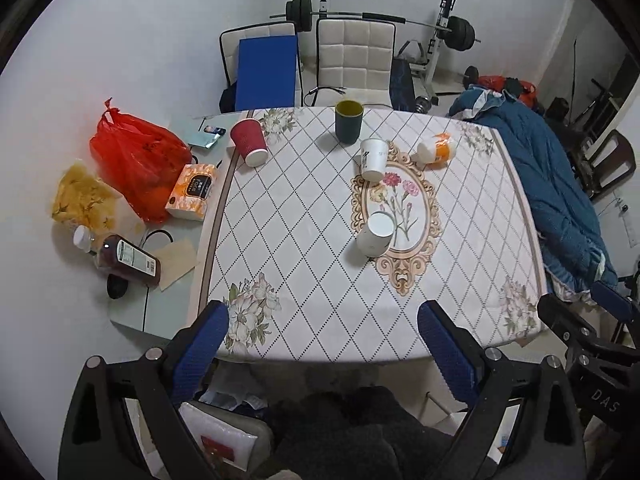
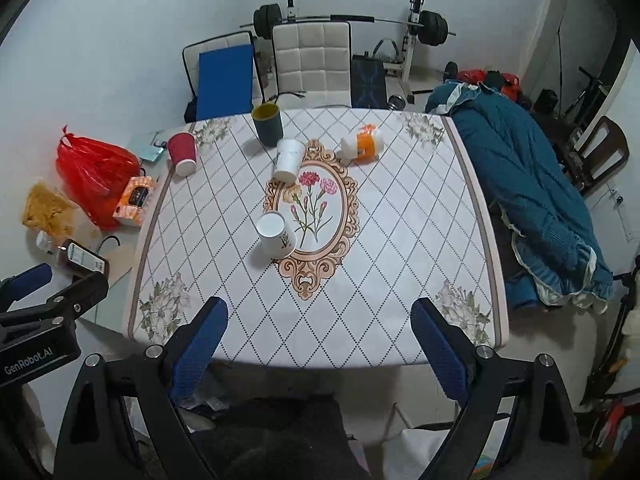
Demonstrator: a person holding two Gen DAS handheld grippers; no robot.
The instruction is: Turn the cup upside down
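Note:
Several cups stand on a floral tablecloth (image 1: 312, 264) (image 2: 400, 264). A dark green cup (image 1: 349, 121) (image 2: 268, 122) stands upright, mouth up, at the far edge. A red cup (image 1: 249, 142) (image 2: 183, 153), a far white cup (image 1: 373, 159) (image 2: 288, 159) and a near white cup (image 1: 375, 234) (image 2: 276, 235) stand upside down. An orange-and-white cup (image 1: 437, 148) (image 2: 363, 144) lies on its side. My left gripper (image 1: 323, 322) and right gripper (image 2: 319, 318) are open, empty, and held back over the near table edge.
Left of the cloth are a red plastic bag (image 1: 138, 160) (image 2: 94, 172), a tissue box (image 1: 192, 192), a yellow bag (image 1: 82, 198) and a sauce bottle (image 1: 128, 258). A blue quilt (image 1: 548, 200) (image 2: 532, 200) lies at the right. Chairs (image 1: 354, 62) stand behind the table.

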